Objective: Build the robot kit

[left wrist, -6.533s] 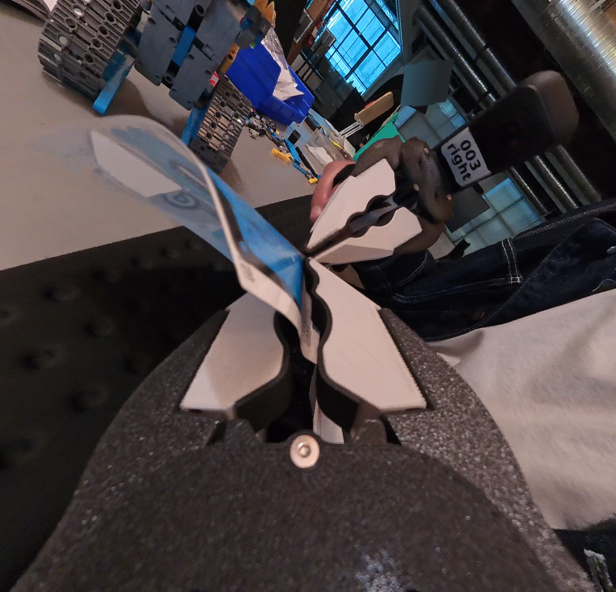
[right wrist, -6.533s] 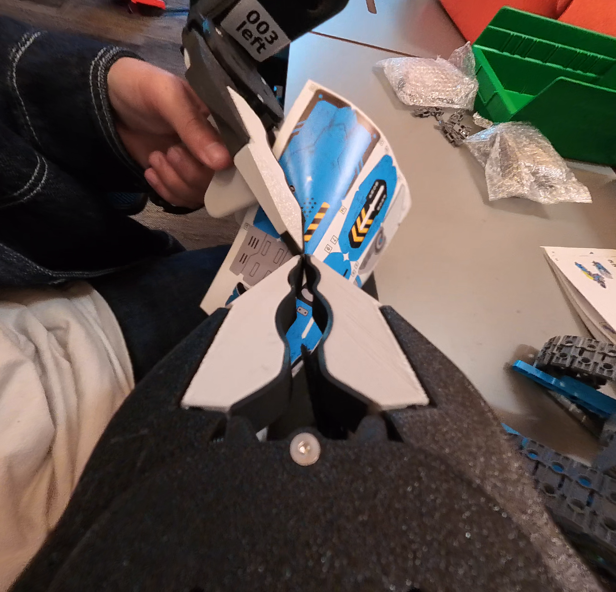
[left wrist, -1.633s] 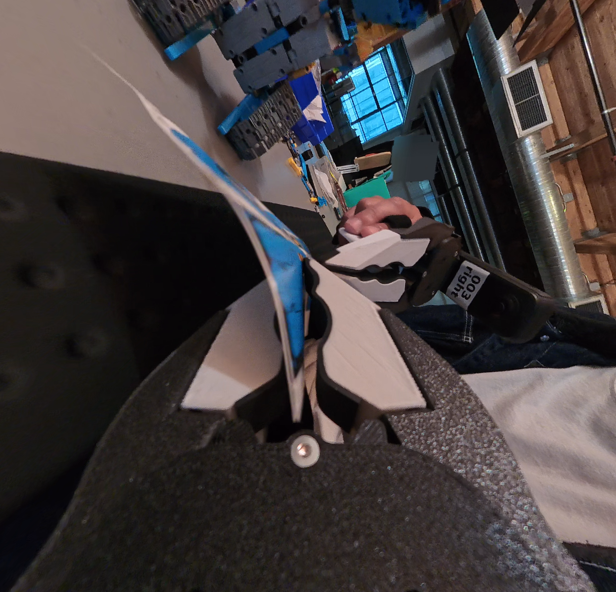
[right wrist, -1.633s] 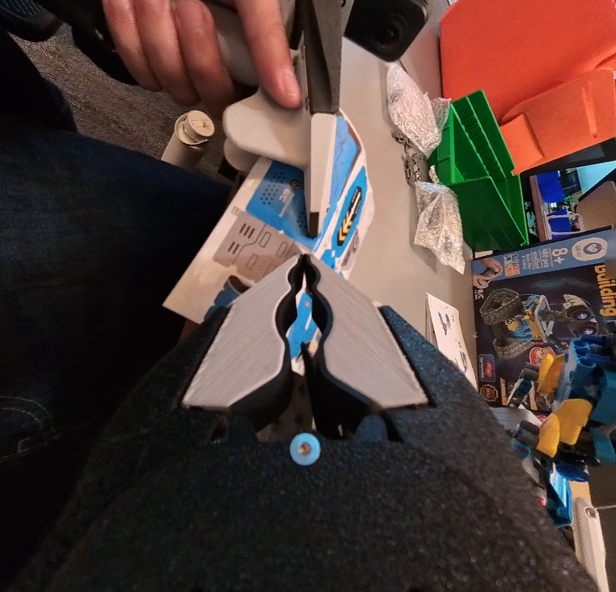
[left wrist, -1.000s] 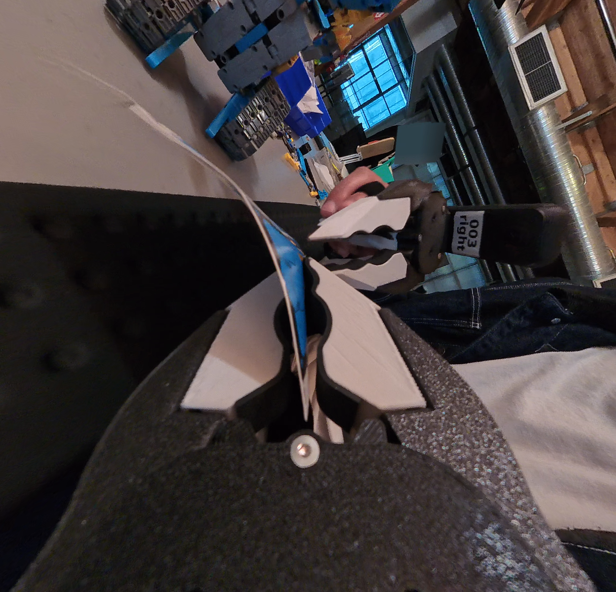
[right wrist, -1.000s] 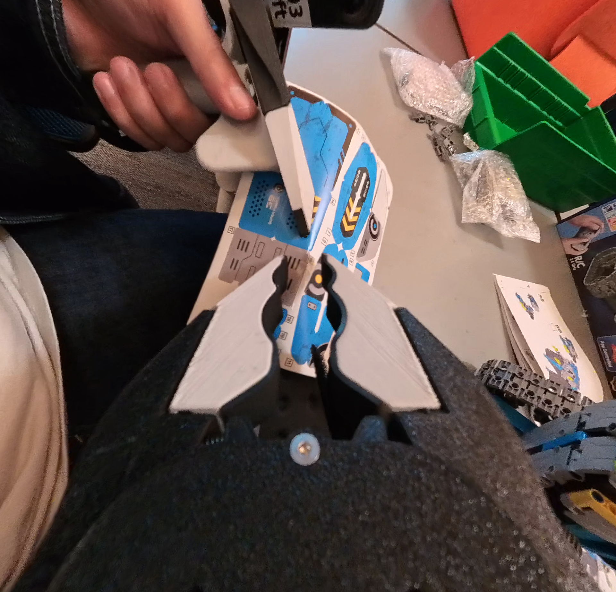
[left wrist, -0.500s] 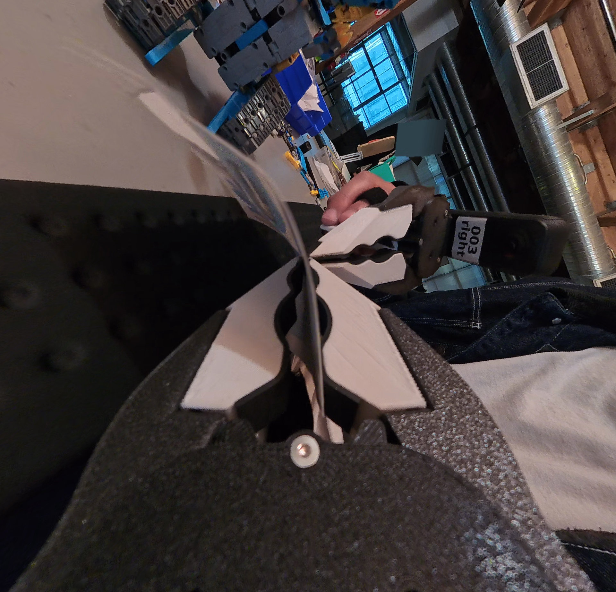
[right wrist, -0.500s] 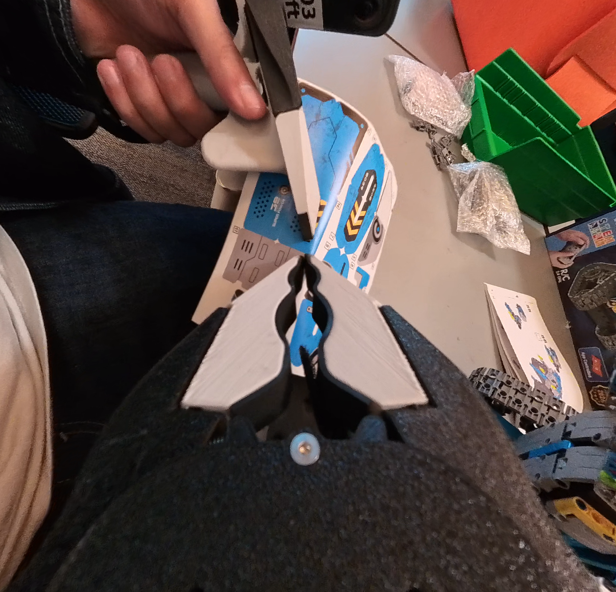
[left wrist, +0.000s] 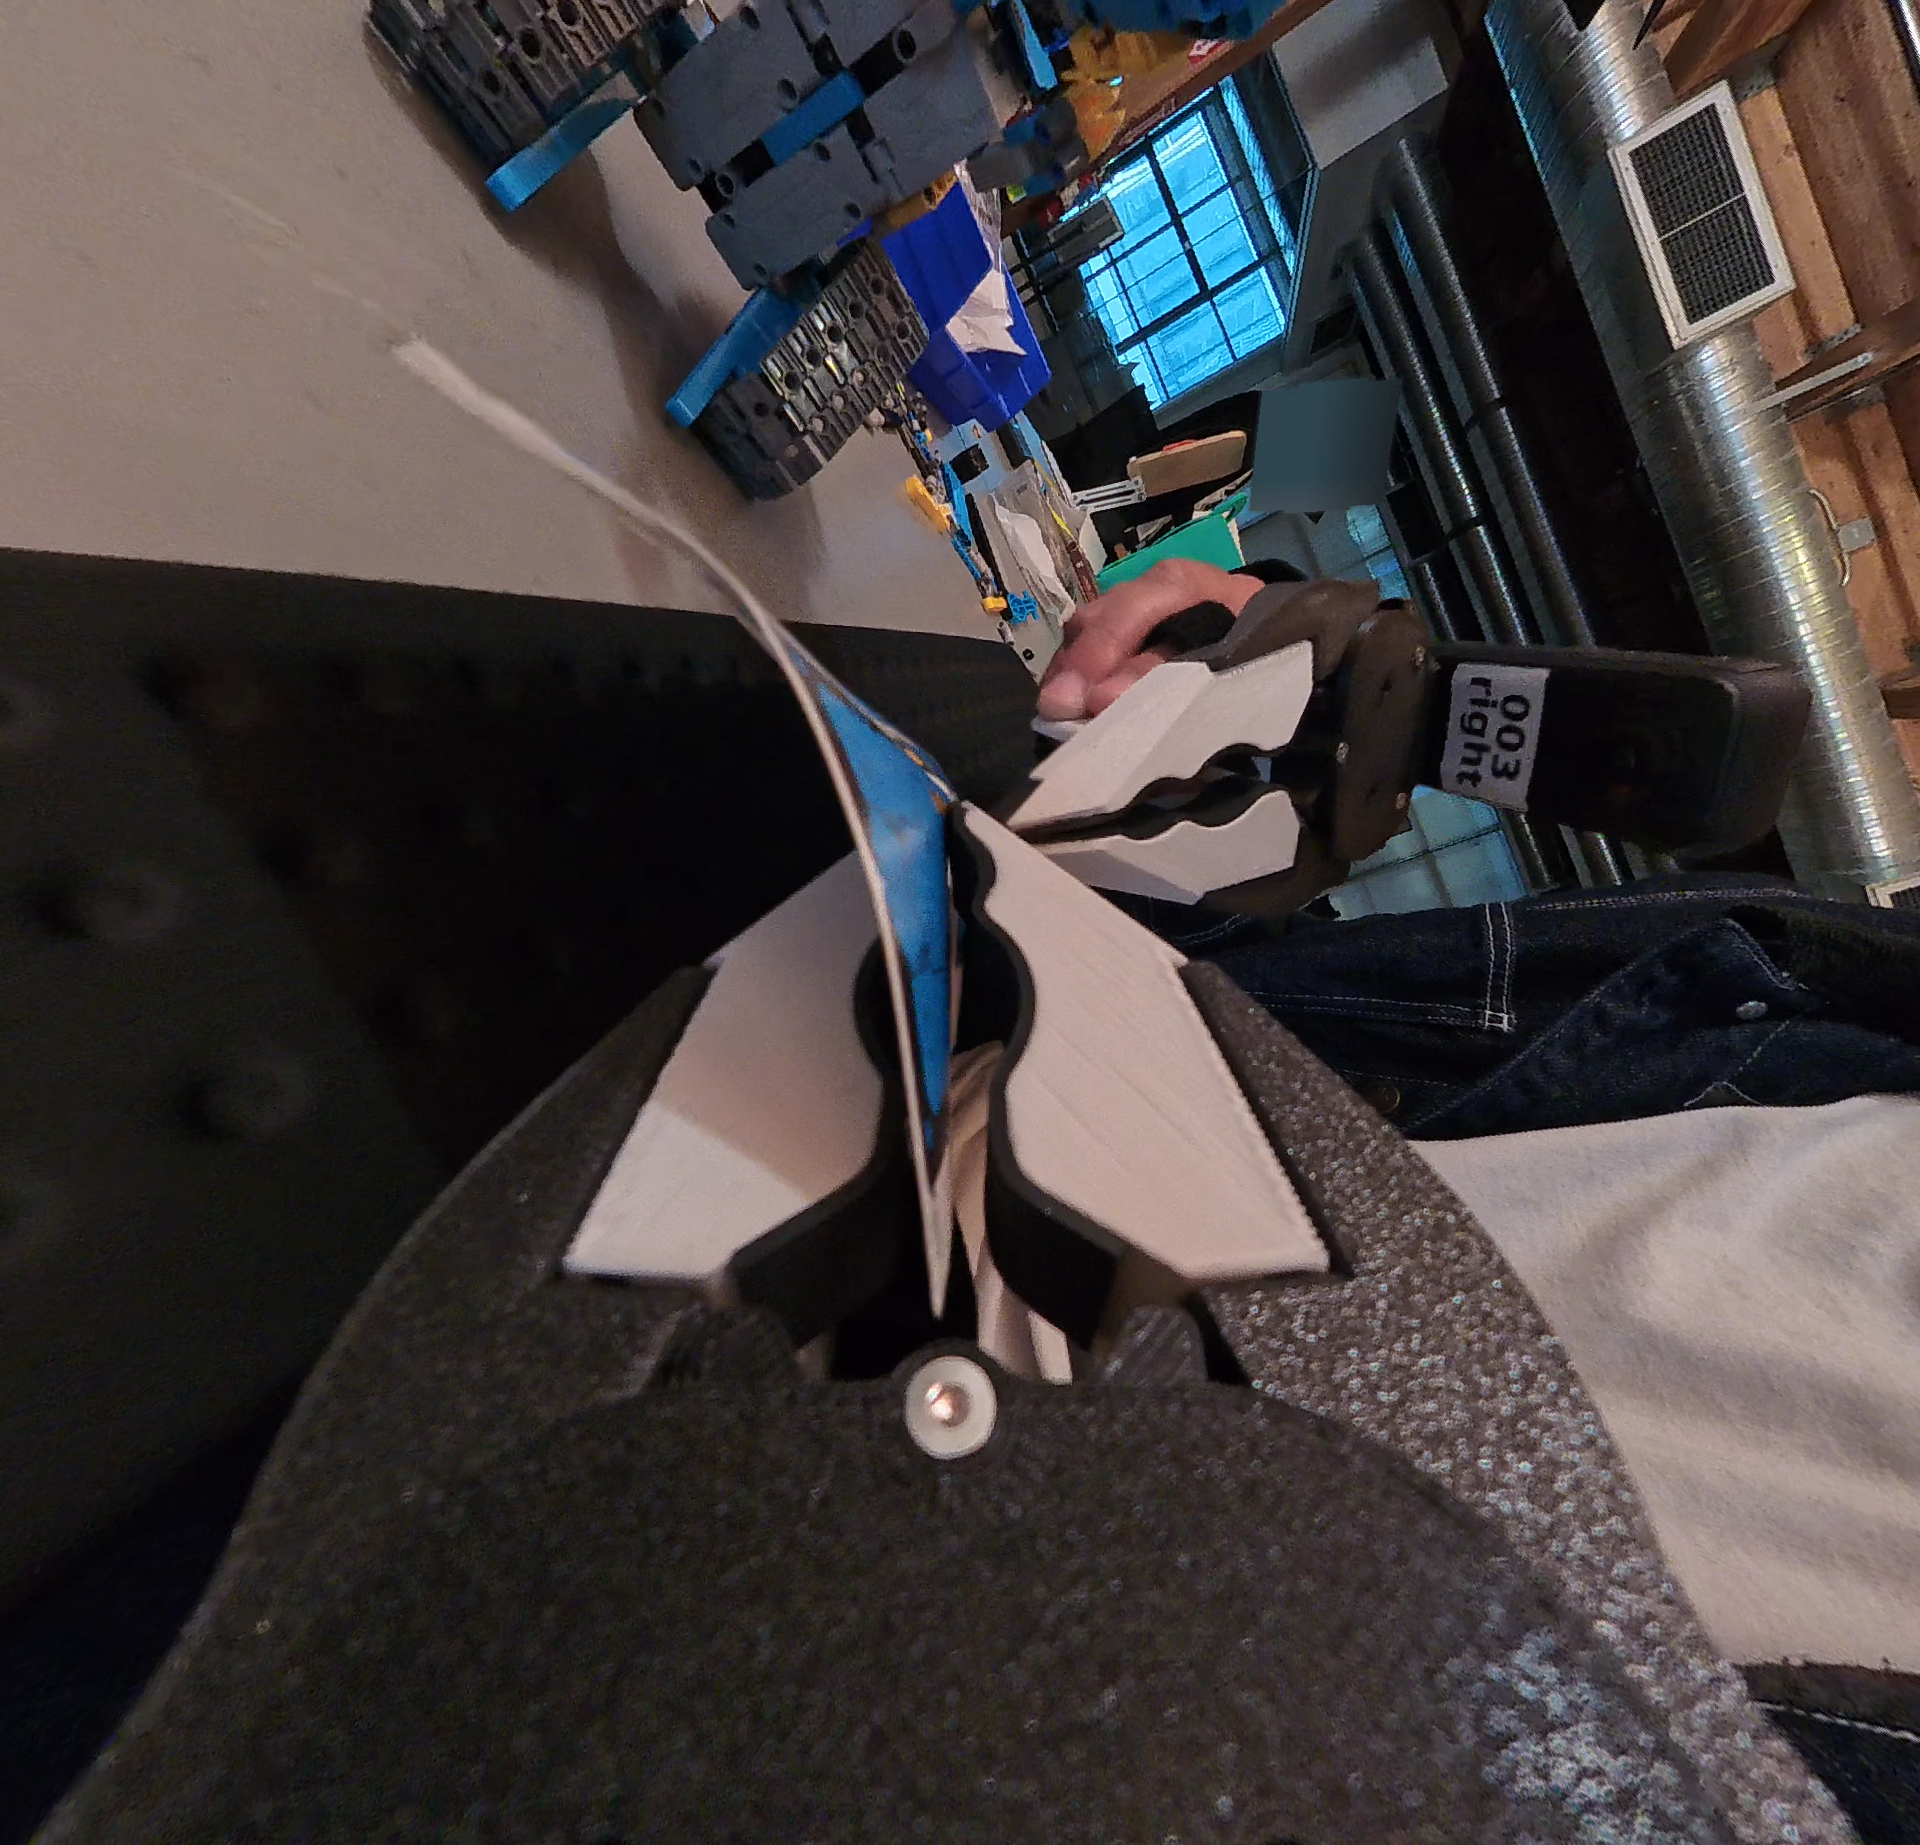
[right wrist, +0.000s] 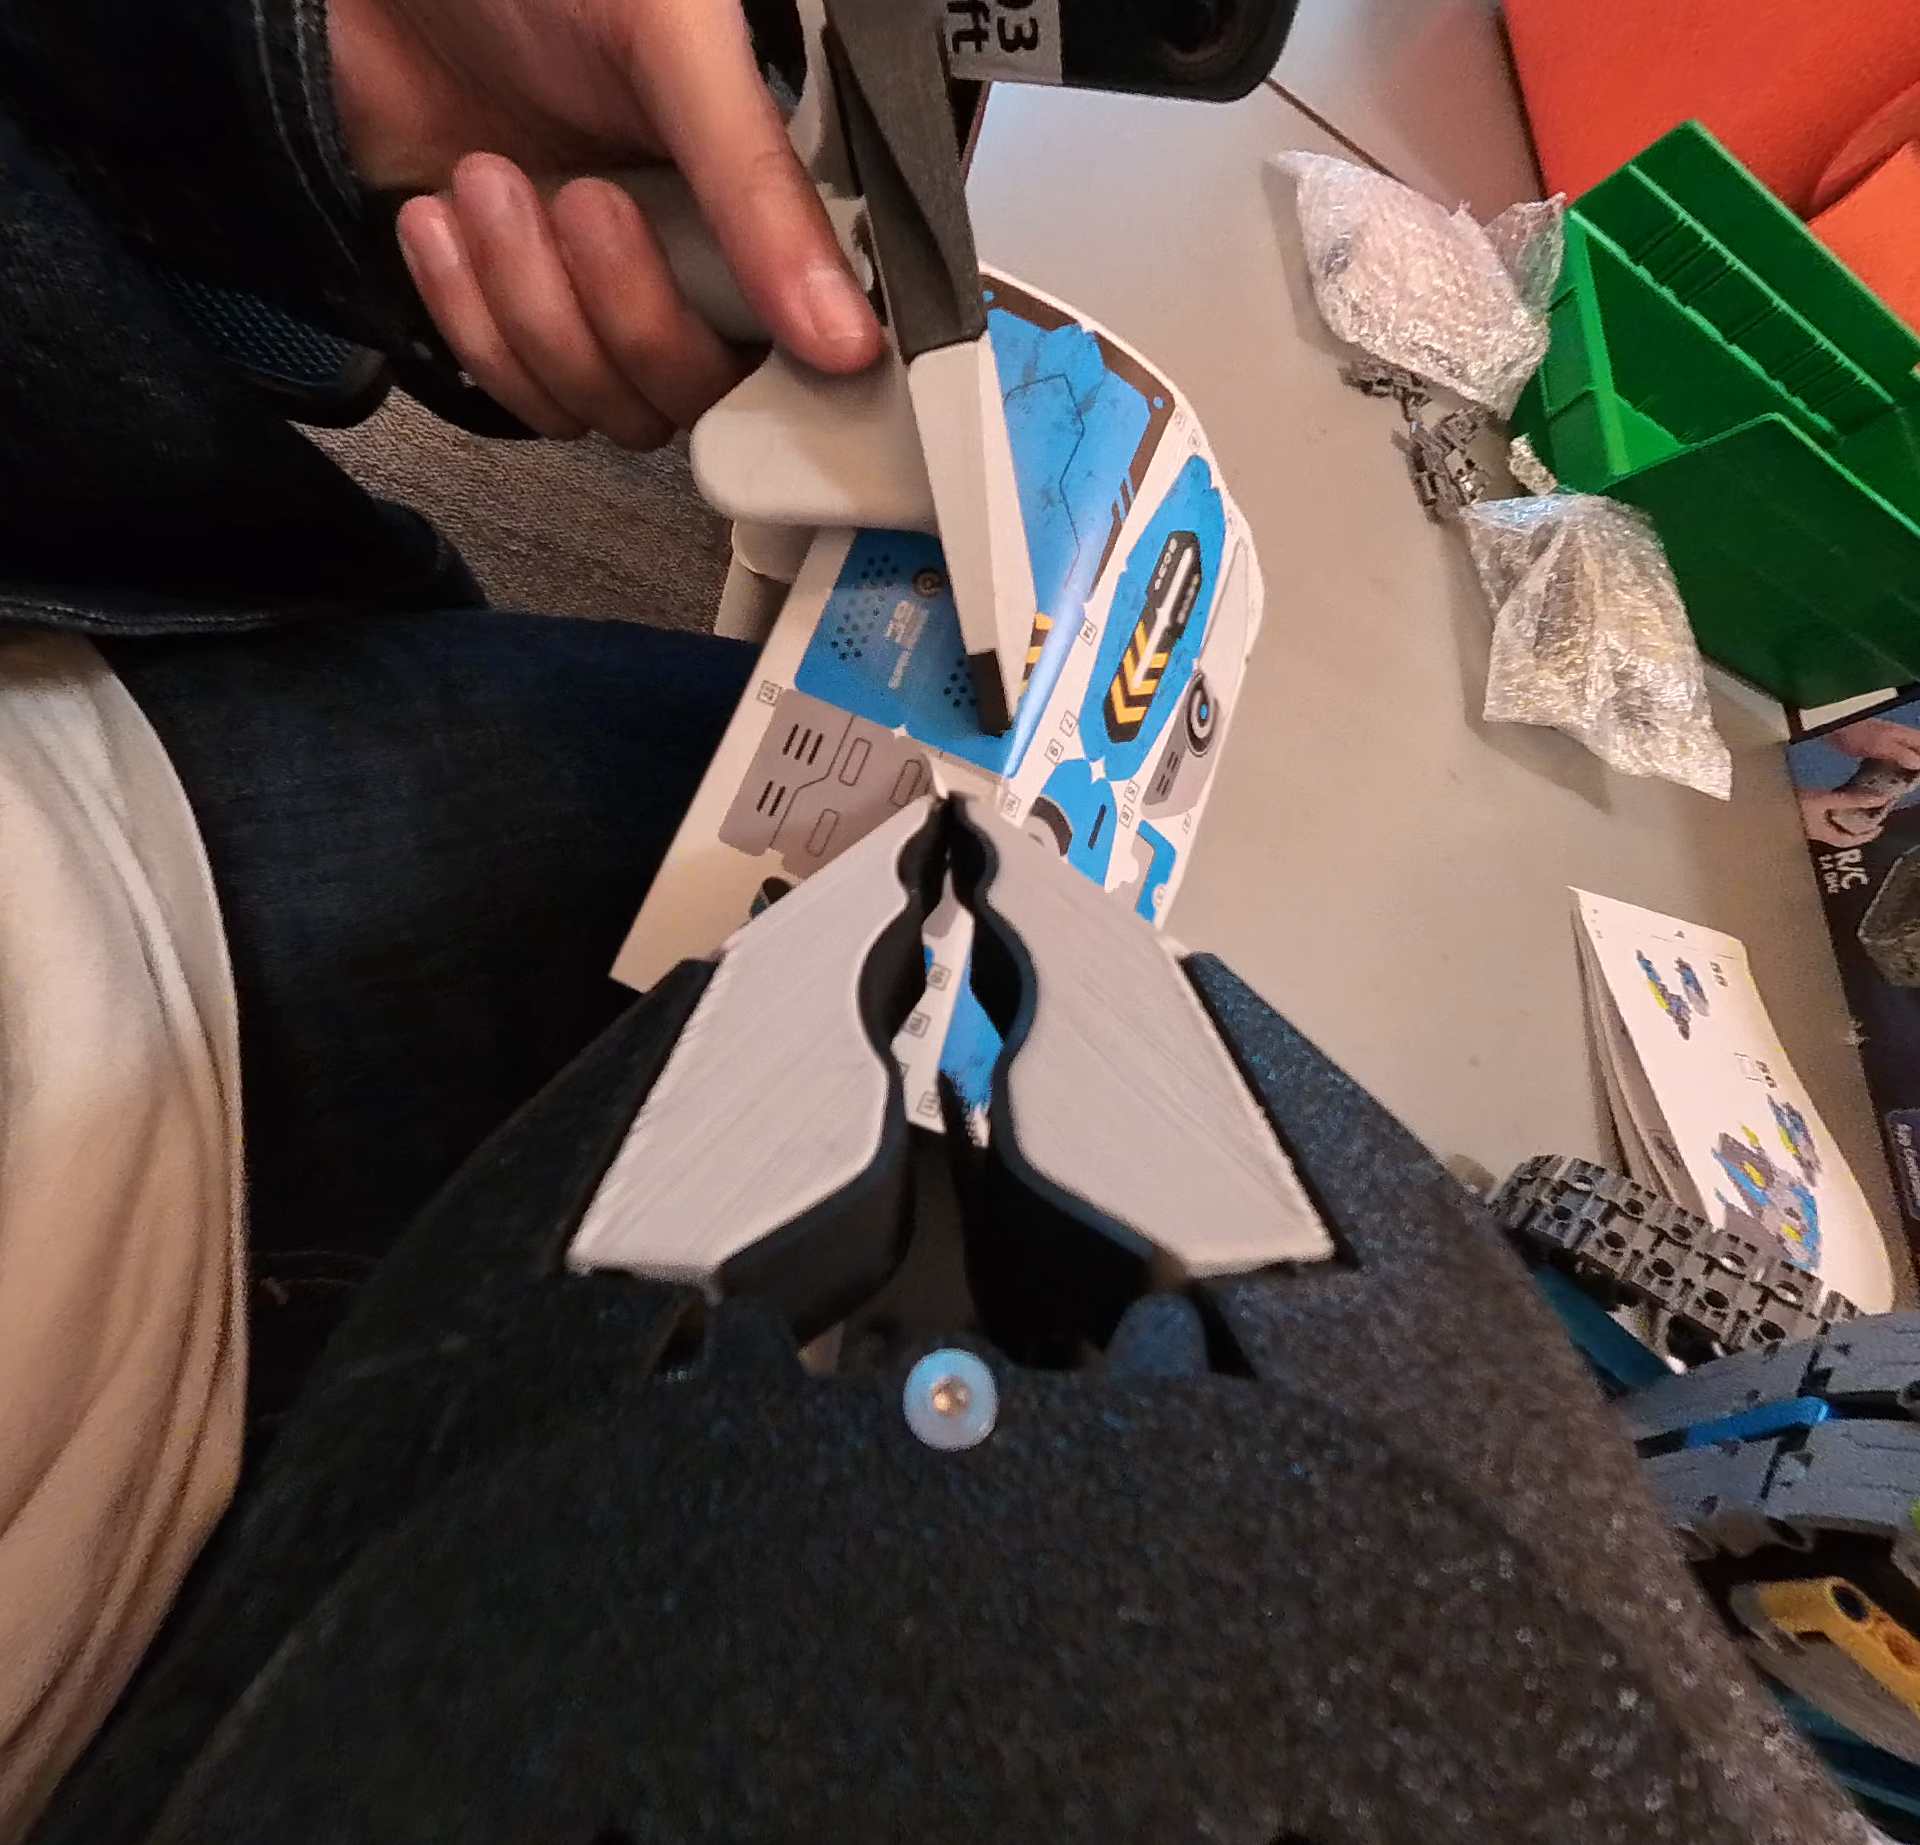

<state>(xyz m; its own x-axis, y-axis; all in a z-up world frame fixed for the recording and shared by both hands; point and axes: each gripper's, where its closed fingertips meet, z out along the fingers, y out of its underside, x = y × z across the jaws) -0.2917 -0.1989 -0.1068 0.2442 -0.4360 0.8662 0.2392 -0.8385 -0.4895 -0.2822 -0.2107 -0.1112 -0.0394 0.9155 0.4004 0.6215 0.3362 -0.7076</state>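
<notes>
Glossy paper sticker sheet [right wrist: 1101, 569], matt ridged plastic fingers [right wrist: 769, 1099], crinkly bubble-wrap bags [right wrist: 1590, 642]

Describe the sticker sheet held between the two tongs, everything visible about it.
The sticker sheet is glossy white paper printed with blue, grey and black-and-yellow chevron decals. It bows in mid-air above the person's lap, beside the grey table. The left tongs are shut on it, so it shows nearly edge-on in the left wrist view. The right tongs are closed at its lower edge; whether they pinch a sticker or the sheet itself cannot be told.

Green bin [right wrist: 1756, 424], bubble-wrap bags [right wrist: 1590, 632], booklet [right wrist: 1725, 1089] on table [right wrist: 1382, 839].
</notes>
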